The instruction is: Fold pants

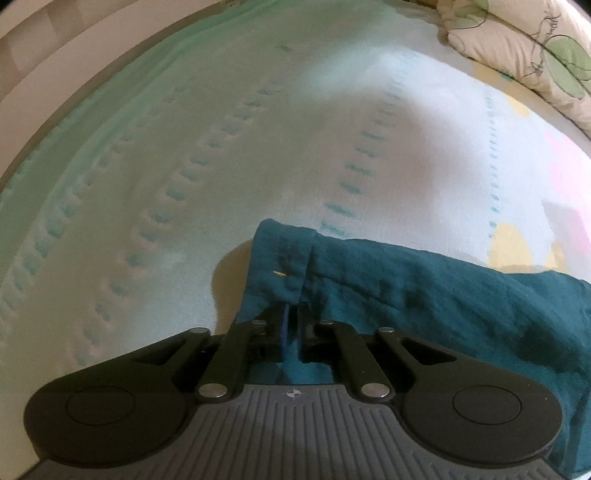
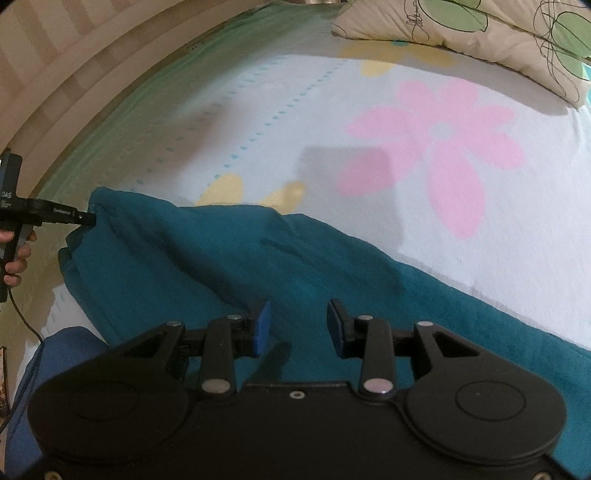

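Bed (image 2: 369, 229), white sheet with pink and yellow flowers; pillow (image 2: 461, 33) at far edge. Teal pants (image 2: 229, 266) spread across near side. Left hand-held gripper (image 1: 291, 306) clenched on pants' hem; right hand-held gripper (image 2: 299, 325) released above fabric.

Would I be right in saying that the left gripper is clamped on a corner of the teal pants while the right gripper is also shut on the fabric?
Not quite. The left gripper is indeed shut on a corner of the teal pants, but the right gripper is open: the right wrist view shows its blue pads standing apart above the fabric, gripping nothing.
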The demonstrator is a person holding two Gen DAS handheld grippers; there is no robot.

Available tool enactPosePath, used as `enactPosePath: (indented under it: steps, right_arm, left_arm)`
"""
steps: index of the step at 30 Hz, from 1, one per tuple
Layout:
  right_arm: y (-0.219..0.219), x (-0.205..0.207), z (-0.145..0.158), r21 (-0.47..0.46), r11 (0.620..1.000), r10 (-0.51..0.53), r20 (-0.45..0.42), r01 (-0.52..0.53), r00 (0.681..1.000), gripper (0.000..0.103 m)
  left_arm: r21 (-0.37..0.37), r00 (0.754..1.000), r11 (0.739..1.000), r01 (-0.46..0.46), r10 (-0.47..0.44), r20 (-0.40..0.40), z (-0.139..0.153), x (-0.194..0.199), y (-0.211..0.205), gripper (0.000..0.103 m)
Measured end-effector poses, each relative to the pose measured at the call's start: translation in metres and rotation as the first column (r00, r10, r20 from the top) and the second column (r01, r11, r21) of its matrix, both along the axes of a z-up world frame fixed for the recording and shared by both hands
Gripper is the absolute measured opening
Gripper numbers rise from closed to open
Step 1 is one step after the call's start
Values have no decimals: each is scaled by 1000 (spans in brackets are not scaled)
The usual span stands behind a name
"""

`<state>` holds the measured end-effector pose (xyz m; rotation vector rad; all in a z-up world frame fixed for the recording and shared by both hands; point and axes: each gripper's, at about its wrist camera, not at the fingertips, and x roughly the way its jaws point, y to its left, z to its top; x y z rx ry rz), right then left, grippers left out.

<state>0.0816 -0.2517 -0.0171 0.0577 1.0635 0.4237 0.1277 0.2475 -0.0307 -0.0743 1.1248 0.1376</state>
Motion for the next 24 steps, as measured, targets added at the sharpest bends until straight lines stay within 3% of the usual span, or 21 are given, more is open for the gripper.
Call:
enactPosePath:
  steps: [9,16,18,24]
  right_arm:
    - [-1,16,1,18,1000,14,24,-15,1000,45]
    - [13,65,-10,26,1000,3,45,-4,999,49]
    - [19,81,-18,34,999,13,48,-15,999,60]
    - [35,116,-63,30,999,43,-76,-41,996,61]
  left_arm:
    - [21,997,997,72,-72,7,46,-57,1,0]
    - [63,996,997,34,-28,-90,17,-70,25,0]
    - [38,997,999,30,-27,-76,14,-67,23,0]
    - [57,995,994,98,-96,-30,23,-52,-5,3]
